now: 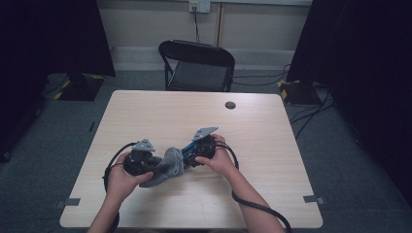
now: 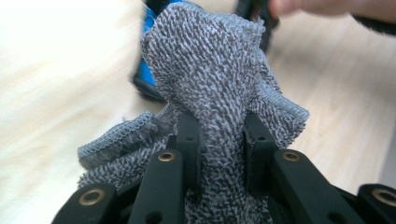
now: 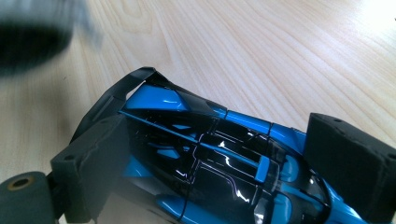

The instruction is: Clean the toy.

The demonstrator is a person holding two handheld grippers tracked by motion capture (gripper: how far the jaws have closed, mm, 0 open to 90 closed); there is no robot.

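Observation:
My left gripper (image 2: 223, 144) is shut on a grey knitted cloth (image 2: 210, 74) that rises bunched between its black jaws. In the high view the left gripper (image 1: 154, 164) holds the grey cloth (image 1: 170, 162) near the table's front middle, pressed against a blue and black toy car (image 1: 188, 150). My right gripper (image 3: 233, 158) is shut on the toy car (image 3: 205, 158), its jaws clamped on the car's two sides, a little above the table (image 3: 261, 51). The right gripper (image 1: 190, 156) sits just right of the cloth. The car's blue edge (image 2: 147, 74) shows behind the cloth.
The light wooden table (image 1: 252, 141) has a round cable hole (image 1: 230, 105) near its far edge. A black folding chair (image 1: 197, 65) stands beyond the table. Cables trail from both grippers across the front of the table.

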